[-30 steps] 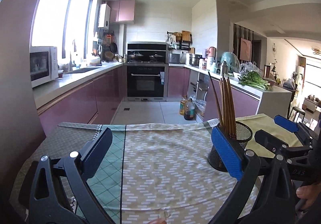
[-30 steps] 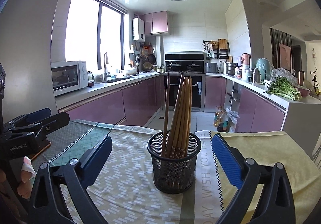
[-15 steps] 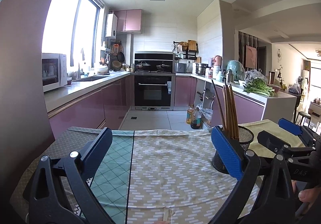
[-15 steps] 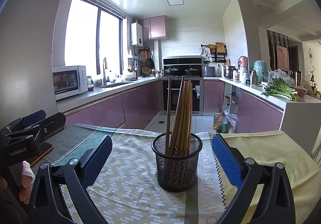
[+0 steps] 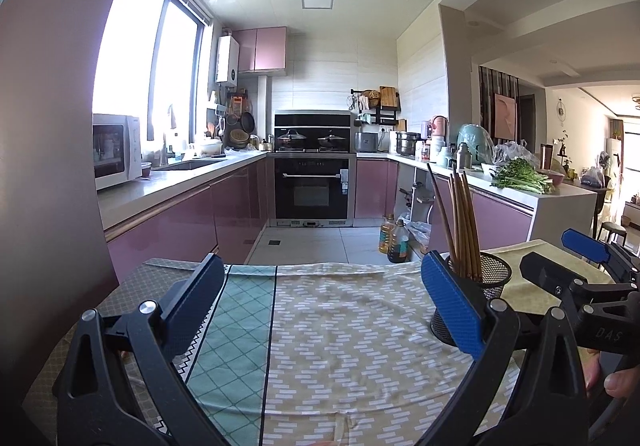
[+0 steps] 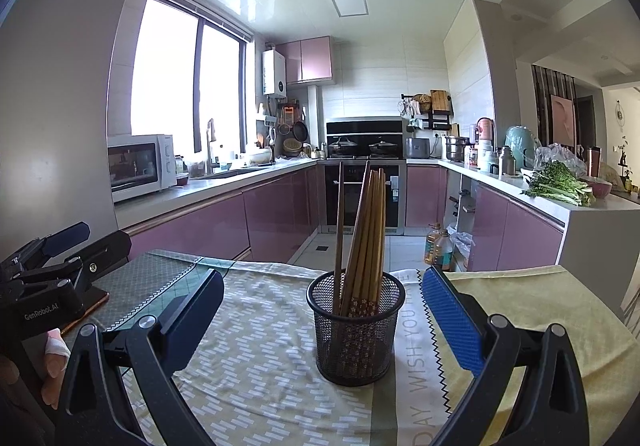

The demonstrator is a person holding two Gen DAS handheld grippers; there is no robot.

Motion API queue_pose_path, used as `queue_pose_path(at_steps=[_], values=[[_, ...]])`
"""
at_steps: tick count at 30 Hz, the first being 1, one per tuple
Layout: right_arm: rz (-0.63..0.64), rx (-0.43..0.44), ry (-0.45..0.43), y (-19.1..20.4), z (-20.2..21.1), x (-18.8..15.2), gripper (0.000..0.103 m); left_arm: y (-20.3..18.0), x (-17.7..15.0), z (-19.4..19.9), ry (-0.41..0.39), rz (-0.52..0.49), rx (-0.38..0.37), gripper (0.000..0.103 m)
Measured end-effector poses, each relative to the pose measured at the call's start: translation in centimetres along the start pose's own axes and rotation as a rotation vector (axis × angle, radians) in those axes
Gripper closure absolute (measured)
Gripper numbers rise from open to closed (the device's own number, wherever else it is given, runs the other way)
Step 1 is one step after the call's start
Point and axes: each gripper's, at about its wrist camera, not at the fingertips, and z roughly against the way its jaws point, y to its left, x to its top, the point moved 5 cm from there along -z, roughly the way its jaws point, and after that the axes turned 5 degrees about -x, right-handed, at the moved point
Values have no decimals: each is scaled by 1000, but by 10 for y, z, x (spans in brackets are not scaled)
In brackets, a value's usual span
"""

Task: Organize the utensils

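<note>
A black mesh holder [image 6: 354,330] stands upright on the cloth-covered table and holds several wooden chopsticks [image 6: 366,238]. My right gripper [image 6: 322,316] is open and empty, its fingers on either side of the holder and nearer the camera than it. In the left wrist view the holder [image 5: 486,288] shows partly behind the right finger. My left gripper [image 5: 320,296] is open and empty over bare cloth, left of the holder. Each gripper shows at the edge of the other's view.
The table carries patterned cloths [image 5: 332,330] and a yellow cloth [image 6: 528,310] on the right. A thin flat brown-edged object [image 6: 86,306] lies under the left gripper. Beyond the table edge are kitchen counters, an oven [image 5: 314,186] and oil bottles [image 5: 394,242] on the floor.
Both cameras have tilted up and drawn back slightly, so the holder sits lower in view. Both grippers stay open. The holder and chopsticks have not moved.
</note>
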Motion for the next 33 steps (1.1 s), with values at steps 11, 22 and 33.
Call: queue_pose_path(at_steps=[11,22,33], values=[[-4,-6,-2,-1,1,0,7,0,-2,-2,6,4,1,6],[-8,-26,-3,-2,0,1,7,1,-3,-2,6,6,8,6],[-14,-31,-2,-3,-3,1,7,2,-5,-3,17,7,24,6]])
